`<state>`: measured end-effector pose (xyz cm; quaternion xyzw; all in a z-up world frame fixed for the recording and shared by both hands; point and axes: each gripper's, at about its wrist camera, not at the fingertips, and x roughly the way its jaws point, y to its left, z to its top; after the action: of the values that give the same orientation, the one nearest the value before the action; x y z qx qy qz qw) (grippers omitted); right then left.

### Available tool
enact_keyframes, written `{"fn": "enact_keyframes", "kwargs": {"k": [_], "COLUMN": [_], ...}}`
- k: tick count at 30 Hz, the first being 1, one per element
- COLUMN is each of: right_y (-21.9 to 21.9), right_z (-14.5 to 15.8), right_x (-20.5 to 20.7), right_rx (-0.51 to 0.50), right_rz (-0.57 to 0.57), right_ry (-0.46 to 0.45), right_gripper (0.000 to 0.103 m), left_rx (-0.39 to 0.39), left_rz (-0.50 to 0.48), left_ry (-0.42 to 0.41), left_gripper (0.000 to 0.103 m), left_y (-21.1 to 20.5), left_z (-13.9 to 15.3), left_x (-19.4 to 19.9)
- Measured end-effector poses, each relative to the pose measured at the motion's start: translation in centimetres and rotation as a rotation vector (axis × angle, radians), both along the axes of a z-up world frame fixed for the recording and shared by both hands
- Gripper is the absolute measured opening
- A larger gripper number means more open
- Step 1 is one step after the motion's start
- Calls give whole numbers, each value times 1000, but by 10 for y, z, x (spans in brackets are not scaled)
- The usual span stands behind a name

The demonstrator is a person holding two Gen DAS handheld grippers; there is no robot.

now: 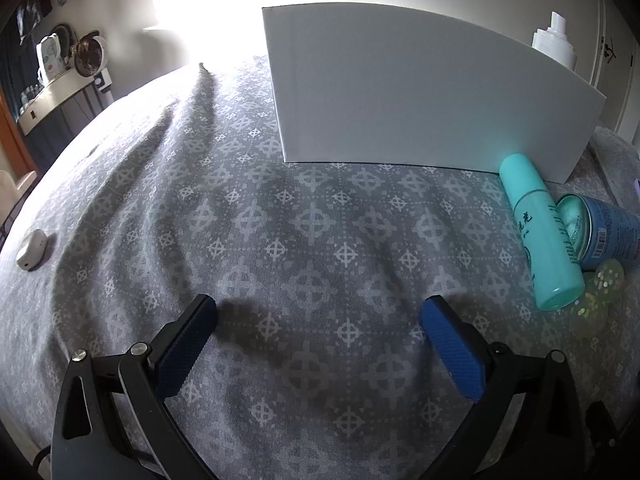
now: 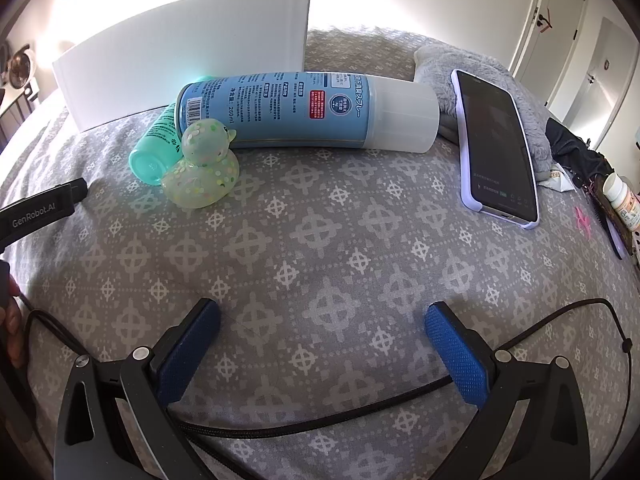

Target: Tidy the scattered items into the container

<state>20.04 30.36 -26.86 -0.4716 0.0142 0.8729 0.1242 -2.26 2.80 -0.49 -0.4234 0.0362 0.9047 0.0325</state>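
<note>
A white box (image 1: 420,92) stands on the grey patterned bed cover; it also shows in the right wrist view (image 2: 188,52). A teal bottle (image 1: 540,228) lies beside it, also seen in the right wrist view (image 2: 154,148). A blue spray can (image 2: 304,110) lies on its side against the box, seen too in the left wrist view (image 1: 604,236). A glittery green duck (image 2: 204,164) sits in front of the can; the left wrist view shows it (image 1: 600,292) too. My left gripper (image 1: 318,316) is open and empty. My right gripper (image 2: 322,322) is open and empty, well short of the duck.
A phone (image 2: 496,144) in a pale case leans on a grey plush (image 2: 480,68) at right. A small white device (image 1: 32,248) lies far left. A pill bottle (image 2: 622,200) and dark items sit at the right edge. A black cable (image 2: 320,424) crosses the cover.
</note>
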Motion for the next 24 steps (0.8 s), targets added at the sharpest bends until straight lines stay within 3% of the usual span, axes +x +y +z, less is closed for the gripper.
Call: {"fn": "enact_keyframes", "kwargs": {"k": [24], "right_y": [0], "right_z": [1], "right_x": [0], "right_rx": [4], "right_rz": [0], "right_ry": [0], "right_gripper": [103], "left_rx": [3], "left_rz": [2], "left_ry": [-1], "left_gripper": [103], "left_y": [-1], "left_z": [-1], "left_x": [2]}}
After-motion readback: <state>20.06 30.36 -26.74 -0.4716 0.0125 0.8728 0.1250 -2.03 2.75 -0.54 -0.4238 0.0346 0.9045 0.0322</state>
